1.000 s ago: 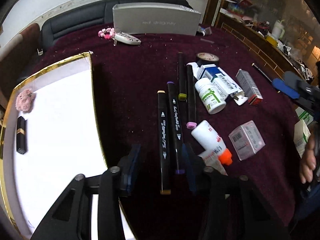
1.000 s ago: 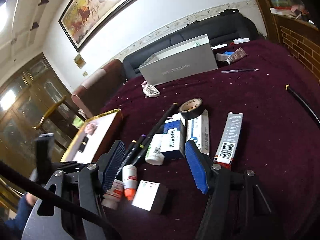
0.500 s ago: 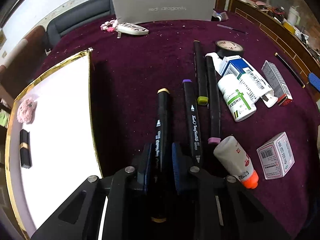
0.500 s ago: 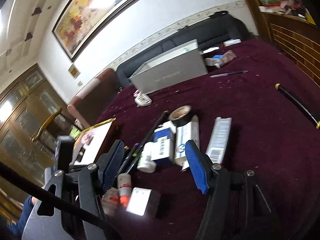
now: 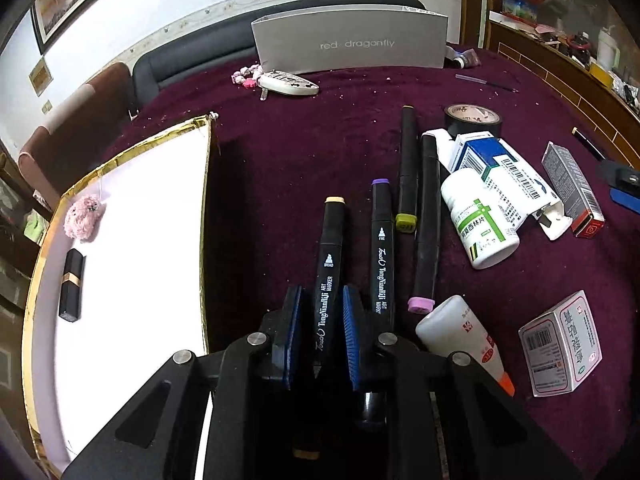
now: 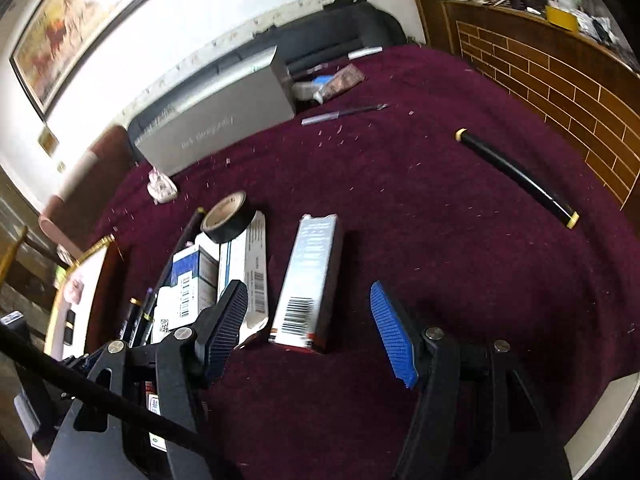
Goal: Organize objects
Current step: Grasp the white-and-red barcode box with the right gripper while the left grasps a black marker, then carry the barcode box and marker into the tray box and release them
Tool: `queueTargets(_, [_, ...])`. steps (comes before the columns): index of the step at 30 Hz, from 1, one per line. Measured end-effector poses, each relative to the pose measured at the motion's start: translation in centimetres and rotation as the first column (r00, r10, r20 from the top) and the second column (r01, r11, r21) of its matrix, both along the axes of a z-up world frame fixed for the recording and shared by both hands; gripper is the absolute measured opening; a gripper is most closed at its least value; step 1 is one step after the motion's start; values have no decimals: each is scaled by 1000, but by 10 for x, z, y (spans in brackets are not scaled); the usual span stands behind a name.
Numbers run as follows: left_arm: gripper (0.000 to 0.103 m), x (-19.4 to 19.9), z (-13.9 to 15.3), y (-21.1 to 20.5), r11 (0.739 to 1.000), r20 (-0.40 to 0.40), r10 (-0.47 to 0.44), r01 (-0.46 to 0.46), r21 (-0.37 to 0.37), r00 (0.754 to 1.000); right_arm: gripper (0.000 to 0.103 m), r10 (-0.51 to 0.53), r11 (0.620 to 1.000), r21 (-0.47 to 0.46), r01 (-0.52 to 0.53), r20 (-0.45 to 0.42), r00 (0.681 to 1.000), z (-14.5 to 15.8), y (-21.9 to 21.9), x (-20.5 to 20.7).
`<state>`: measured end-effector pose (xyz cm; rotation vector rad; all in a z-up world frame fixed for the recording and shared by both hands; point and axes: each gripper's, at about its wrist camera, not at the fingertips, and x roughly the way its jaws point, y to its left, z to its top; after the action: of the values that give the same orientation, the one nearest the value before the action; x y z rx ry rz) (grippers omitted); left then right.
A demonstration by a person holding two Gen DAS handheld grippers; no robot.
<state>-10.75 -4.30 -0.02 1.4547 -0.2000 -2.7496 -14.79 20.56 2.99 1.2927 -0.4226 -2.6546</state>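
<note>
- We see the left gripper [image 5: 319, 334] clamped on the tan-capped art marker [image 5: 330, 276]; both blue pads press its black barrel, and its capped end points away from us over the maroon tablecloth [image 5: 288, 168].
- Just right of that marker lies the purple-capped art marker [image 5: 381, 248], parallel to it and touching the outer side of the right pad.
- Further right we find two more black markers, one with a yellow-green cap [image 5: 407, 184] and one with a pink cap [image 5: 425, 236].
- To the left of the left gripper sits the gold-edged white tray [image 5: 160, 248], holding a black lipstick [image 5: 72, 280] and a pink fuzzy ball [image 5: 83, 216].
- Right of the markers lie a white pill bottle [image 5: 478, 220], a white tube with an orange cap [image 5: 464, 336] and a small medicine box [image 5: 560, 344].
- We see the right gripper [image 6: 312, 328] with its jaws apart and nothing pressed between them; the grey-and-red carton [image 6: 310, 280] lies just beyond the gap, its barcode end nearest us.
- A roll of black tape [image 6: 228, 218] rests on the blue-and-white boxes [image 6: 240, 268] left of that carton.
</note>
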Motion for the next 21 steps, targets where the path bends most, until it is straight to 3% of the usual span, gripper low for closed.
queueTargets(5, [16,1,-1,0,1000,-14,-3,3,-20,1000,60,2,983,185,-19,90,996,-18,-27,-26])
queueTargets(7, [13,3,-1,2,1000,-25,-11,11,-29,1000,31,-3,974,225,-21,109,994,-31,-31,-28])
queueTargets(8, [12,3,-1,2,1000,-28,-17,16,-27,999,24,-5,950,311,-17,70,998,-29,-37,-25])
queueTargets(9, [11,4,-1,1,1000,-36,-15,14,-21,999,24,3,947,319,-23,62,998,-29,-38,-23])
queueTargets(15, [11,3,8,-17,991,-37,6,-1,135,999,24,30,984,178,-28,-6,1000,-13,-17,-9])
queueTargets(17, [11,3,10,-20,985,-35,9,-2,175,999,24,39,985,169,-32,-41,998,-6,-20,-6])
queueTargets(21, [11,0,9,-14,990,-24,-2,6,141,1000,24,52,990,137,-40,-84,995,5,-20,-2])
